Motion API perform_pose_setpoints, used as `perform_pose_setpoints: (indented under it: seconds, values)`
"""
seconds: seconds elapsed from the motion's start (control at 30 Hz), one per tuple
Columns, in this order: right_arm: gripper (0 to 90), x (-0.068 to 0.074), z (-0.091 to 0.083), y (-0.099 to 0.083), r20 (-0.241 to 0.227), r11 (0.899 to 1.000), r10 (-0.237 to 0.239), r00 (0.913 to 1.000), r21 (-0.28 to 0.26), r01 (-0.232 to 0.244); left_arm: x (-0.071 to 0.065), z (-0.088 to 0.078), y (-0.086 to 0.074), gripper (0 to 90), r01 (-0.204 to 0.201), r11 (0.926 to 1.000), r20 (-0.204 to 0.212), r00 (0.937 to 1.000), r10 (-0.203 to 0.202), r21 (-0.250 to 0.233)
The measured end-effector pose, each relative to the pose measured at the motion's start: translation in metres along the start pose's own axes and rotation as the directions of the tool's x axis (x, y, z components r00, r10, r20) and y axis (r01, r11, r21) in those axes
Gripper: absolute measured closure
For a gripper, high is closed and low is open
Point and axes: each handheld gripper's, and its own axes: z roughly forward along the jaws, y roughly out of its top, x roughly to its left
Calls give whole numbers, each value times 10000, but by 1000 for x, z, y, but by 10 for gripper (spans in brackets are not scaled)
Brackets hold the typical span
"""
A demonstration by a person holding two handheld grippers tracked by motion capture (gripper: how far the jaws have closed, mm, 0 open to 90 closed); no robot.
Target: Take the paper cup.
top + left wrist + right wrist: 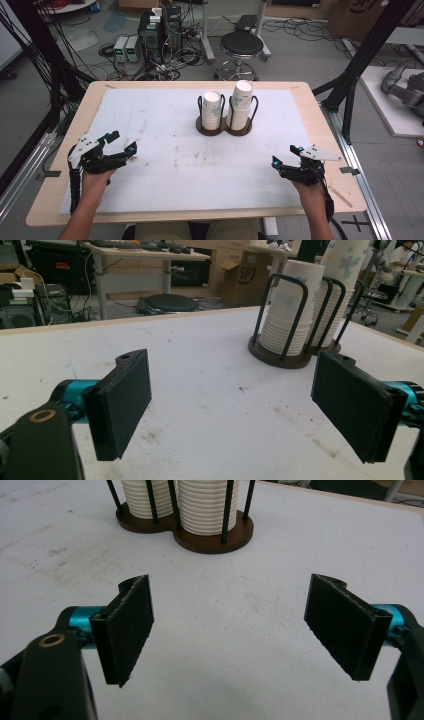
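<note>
Two stacks of white paper cups stood in a dark round-based wire holder, far centre of counter; left hand-held gripper gaped empty, near left; right hand-held gripper likewise, near right.

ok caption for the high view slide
Both open grippers, left gripper and right gripper, wait short of two cup stacks in a holder.

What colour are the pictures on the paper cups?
Pale teal-blue flowers on white paper cups, clearest in the left gripper view.

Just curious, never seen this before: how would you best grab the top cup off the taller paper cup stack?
Probably by the top cup's exposed wall, just under the rim, coming from above and closing across it. The taller stack rises above the holder's black wire loops, which block its lower sides.
</note>
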Motion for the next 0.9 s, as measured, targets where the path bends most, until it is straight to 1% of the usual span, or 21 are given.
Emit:
perform_pose_setpoints:
  seconds: [0.07, 0.1, 0.2, 0.37, 0.4, 0.5, 0.57, 0.73, 0.77, 0.8, 0.83, 0.9]
  values:
    - [203, 0, 0, 0, -3, 10000, -11, 10000, 7, 11, 0, 0, 0, 163, 7, 10000, -1, 10000, -7, 2]
    - [203, 0, 0, 0, -16, 10000, 5, 10000, -4, -5, 0, 0, -1, 162, 104, 9999, -28, 9999, -104, -43]
    - [203, -2, 1, 0, -45, 10000, 81, 10000, -43, -82, 1, 0, -1, 162, 151, 9999, -47, 9999, -151, -56]
    - [203, -3, 2, -2, -75, 9998, 174, 9998, -27, -174, 2, 1, -2, 163, 131, 9999, -35, 9999, -131, -11]
    - [203, -3, 1, -1, -90, 9998, 196, 9998, 40, -196, 2, 1, -1, 163, 103, 9999, -30, 9999, -103, -5]
    - [203, -2, 1, 0, -91, 10000, 68, 9999, -9, -68, 2, 0, -1, 163, 90, 10000, -51, 9999, -90, -3]
    - [203, -2, 0, 0, -141, 9999, 138, 9998, -41, -138, 2, -2, -1, 162, 154, 9999, 18, 9999, -154, -50]
    - [203, 2, -1, 1, -201, 9998, 208, 9996, -13, -208, -1, -4, -1, 163, 40, 10000, 126, 9999, -41, 54]
    - [203, 2, -1, 2, -214, 9999, 134, 9997, -35, -135, -1, -3, -1, 163, 79, 10000, 146, 9999, -80, 56]
    - [203, 5, 0, 4, -303, 9999, 149, 9994, -46, -151, -1, -3, -1, 163, 87, 9999, 155, 9998, -88, 52]
    - [203, 5, 0, 4, -303, 9999, 149, 9994, -46, -151, -2, -3, -1, 163, 78, 10000, 158, 9998, -79, 58]
    - [203, 6, 2, 6, -454, 9999, 111, 9989, -46, -114, -3, -2, -2, 163, 72, 9999, 191, 9998, -73, 84]
